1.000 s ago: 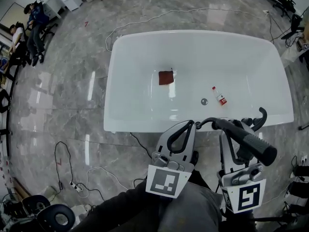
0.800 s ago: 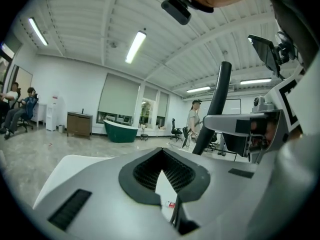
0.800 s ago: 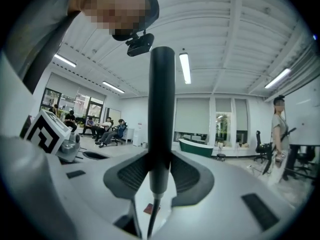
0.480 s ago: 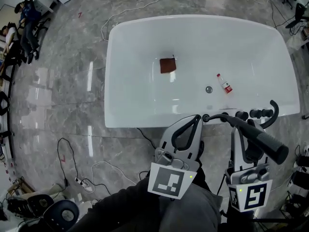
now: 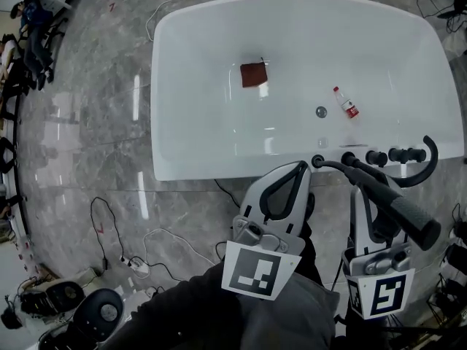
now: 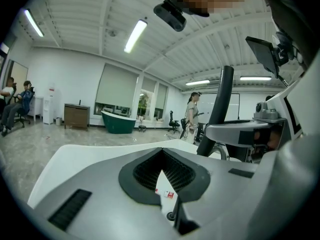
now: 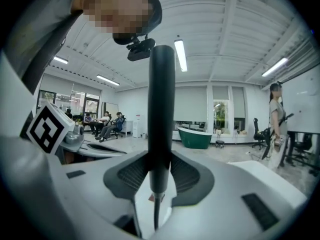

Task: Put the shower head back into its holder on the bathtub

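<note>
left tongs (image 5: 298, 172) were together and empty, at 9 o'clock of the right tongs (image 5: 363, 193). the right tongs were clamped across the black handle of the shower head (image 5: 400, 214), held short of the bathtub (image 5: 186, 168) rim. its hose (image 5: 337, 165) ran toward 10 o'clock to the rim fittings (image 5: 376, 157); which fitting was the holder could not be told. risk: the round handle could twist in the pads, or the hose could drag it off line and drop it toward the bottle (image 5: 346, 102) at 12 o'clock.
</note>
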The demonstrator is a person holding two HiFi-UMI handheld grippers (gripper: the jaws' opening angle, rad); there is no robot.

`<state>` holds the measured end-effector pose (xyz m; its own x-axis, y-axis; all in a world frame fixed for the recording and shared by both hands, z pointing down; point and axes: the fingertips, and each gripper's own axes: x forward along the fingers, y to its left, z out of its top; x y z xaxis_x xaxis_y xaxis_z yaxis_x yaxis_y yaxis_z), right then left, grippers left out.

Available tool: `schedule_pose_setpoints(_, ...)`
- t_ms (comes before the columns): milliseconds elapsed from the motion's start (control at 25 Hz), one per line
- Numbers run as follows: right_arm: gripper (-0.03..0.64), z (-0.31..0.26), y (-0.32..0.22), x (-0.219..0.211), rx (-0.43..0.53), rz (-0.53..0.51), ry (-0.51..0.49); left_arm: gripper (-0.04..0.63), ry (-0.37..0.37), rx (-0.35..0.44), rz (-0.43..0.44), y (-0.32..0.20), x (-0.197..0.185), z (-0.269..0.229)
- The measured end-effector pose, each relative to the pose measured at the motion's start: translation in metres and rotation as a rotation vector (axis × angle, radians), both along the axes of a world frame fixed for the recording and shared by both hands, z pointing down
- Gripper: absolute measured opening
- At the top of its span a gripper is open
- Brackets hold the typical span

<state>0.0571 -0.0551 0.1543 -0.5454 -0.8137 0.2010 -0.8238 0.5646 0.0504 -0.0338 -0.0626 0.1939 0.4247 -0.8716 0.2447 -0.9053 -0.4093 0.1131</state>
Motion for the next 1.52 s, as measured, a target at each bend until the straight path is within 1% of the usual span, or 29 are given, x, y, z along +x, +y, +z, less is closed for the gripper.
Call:
schedule_pose_setpoints(200, 0.143, 0.018, 0.0, -0.001, -0.018, 0.009, 0.005, 0.003, 0.004, -0.016, 0.009, -0.003, 0.003, 0.013)
schedule_pose_setpoints(400, 0.143, 0.036, 0.0, 0.008, -0.051, 0.034, 0.024, 0.003, 0.004, -0.042, 0.025, -0.007, 0.008, 0.026)
schedule_pose_setpoints(600, 0.143, 0.047, -0.005, 0.012, -0.066, 0.044, 0.011, 0.003, 0.018, -0.055, 0.031, -0.014, 0.013, 0.034)
schedule_pose_setpoints(800, 0.143, 0.061, -0.007, 0.019, -0.09, 0.054, 0.007, 0.003, 0.012, -0.069, 0.047, -0.017, 0.021, 0.045)
schedule_pose_setpoints(1240, 0.143, 0.075, -0.015, 0.014, -0.106, 0.056, -0.002, 0.003, 0.015, -0.099, 0.049, -0.024, 0.02, 0.06)
schedule_pose_setpoints(1520, 0.143, 0.094, -0.01, 0.013, -0.134, 0.055, 0.023, 0.003, 0.024, -0.113, 0.055, -0.022, 0.022, 0.071)
